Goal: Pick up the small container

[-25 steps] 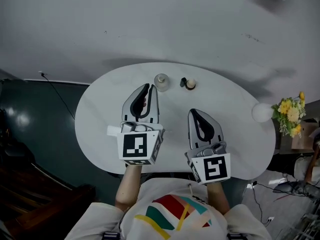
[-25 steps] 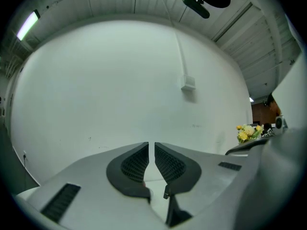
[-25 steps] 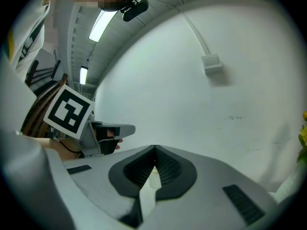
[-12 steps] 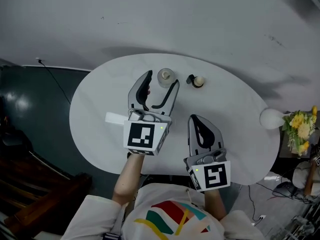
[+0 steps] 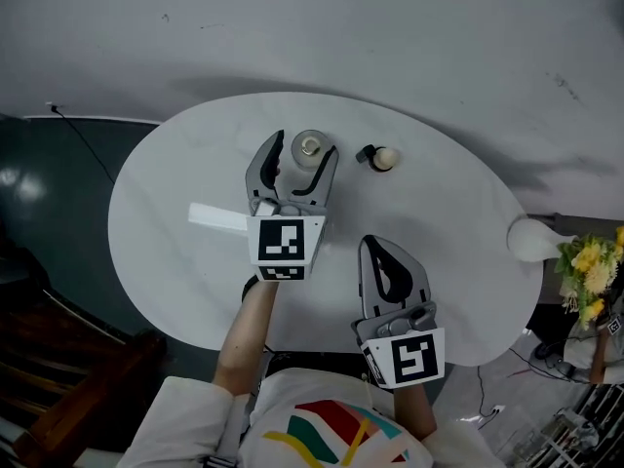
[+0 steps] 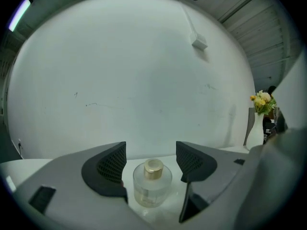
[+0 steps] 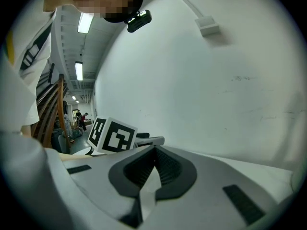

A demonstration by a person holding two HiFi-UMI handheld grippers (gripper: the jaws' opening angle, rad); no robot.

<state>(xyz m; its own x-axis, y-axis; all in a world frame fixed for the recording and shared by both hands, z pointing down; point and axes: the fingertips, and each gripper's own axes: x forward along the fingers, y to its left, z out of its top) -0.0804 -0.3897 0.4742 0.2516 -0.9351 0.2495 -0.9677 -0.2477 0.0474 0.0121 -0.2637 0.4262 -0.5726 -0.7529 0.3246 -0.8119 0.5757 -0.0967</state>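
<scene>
The small container point(image 5: 310, 149) is a clear round glass bottle with a gold cap point(image 6: 153, 166), standing upright on the white oval table point(image 5: 175, 222). My left gripper point(image 5: 302, 152) reaches around it with its jaws still opening. The bottle point(image 6: 151, 185) sits between the two dark pads point(image 6: 108, 169), and neither pad touches it. Nearer the person, my right gripper point(image 5: 386, 254) rests over the table with its jaws closed together and nothing in them. In the right gripper view its pads point(image 7: 153, 169) meet.
A small dark object with a pale round top point(image 5: 376, 157) lies on the table just right of the bottle. A white vase point(image 5: 531, 239) with yellow flowers point(image 5: 590, 271) stands off the table's right edge. Dark floor lies to the left.
The left gripper has moved forward to the bottle and its jaws have gone from shut to wide apart around it. The right gripper has stayed shut and slid slightly back.
</scene>
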